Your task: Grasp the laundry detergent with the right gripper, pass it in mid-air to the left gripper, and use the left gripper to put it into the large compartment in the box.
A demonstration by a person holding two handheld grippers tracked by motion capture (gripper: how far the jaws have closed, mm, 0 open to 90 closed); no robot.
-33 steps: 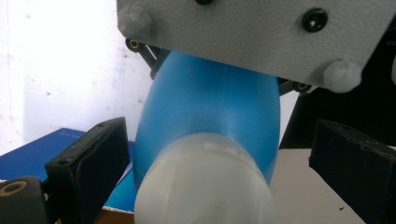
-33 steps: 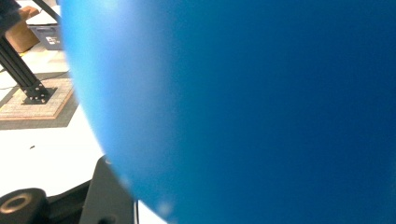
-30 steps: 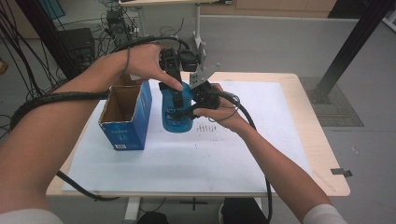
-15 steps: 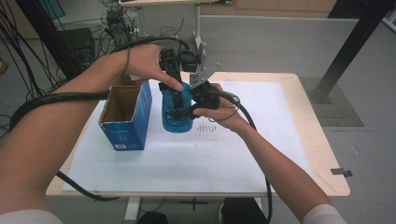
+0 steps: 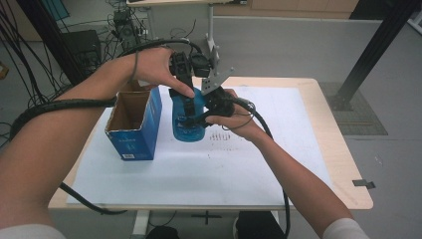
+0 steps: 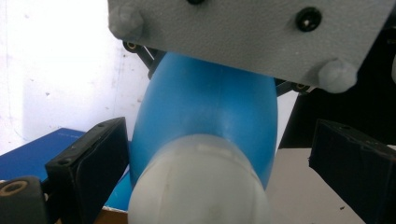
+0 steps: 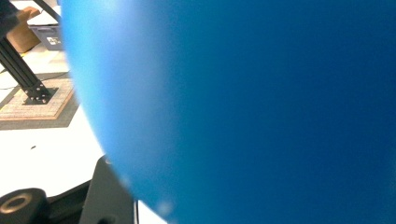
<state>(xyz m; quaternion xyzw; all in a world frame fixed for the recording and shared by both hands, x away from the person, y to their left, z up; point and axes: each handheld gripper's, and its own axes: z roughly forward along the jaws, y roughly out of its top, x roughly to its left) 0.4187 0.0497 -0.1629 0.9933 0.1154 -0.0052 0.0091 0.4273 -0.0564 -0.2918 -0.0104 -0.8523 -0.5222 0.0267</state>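
A blue bottle [image 5: 188, 124] with a white cap [image 6: 196, 186] stands upright on the white sheet at the table's middle. My left gripper [image 5: 189, 107] comes down on it from above. In the left gripper view its jaws stand open on either side of the cap, the left finger [image 6: 88, 163] close to the bottle and the right finger [image 6: 355, 163] apart from it. My right gripper [image 5: 208, 110] presses against the bottle's right side and looks shut on it. The bottle [image 7: 243, 102] sits very close in the right gripper view, with one finger [image 7: 107, 196] beside it.
An open blue cardboard box [image 5: 133, 124] stands just left of the bottle. The wooden table [image 5: 338, 164] carries a large white sheet [image 5: 209, 169]. Cables trail from both grippers. A black post [image 5: 373, 50] rises on the floor at the right.
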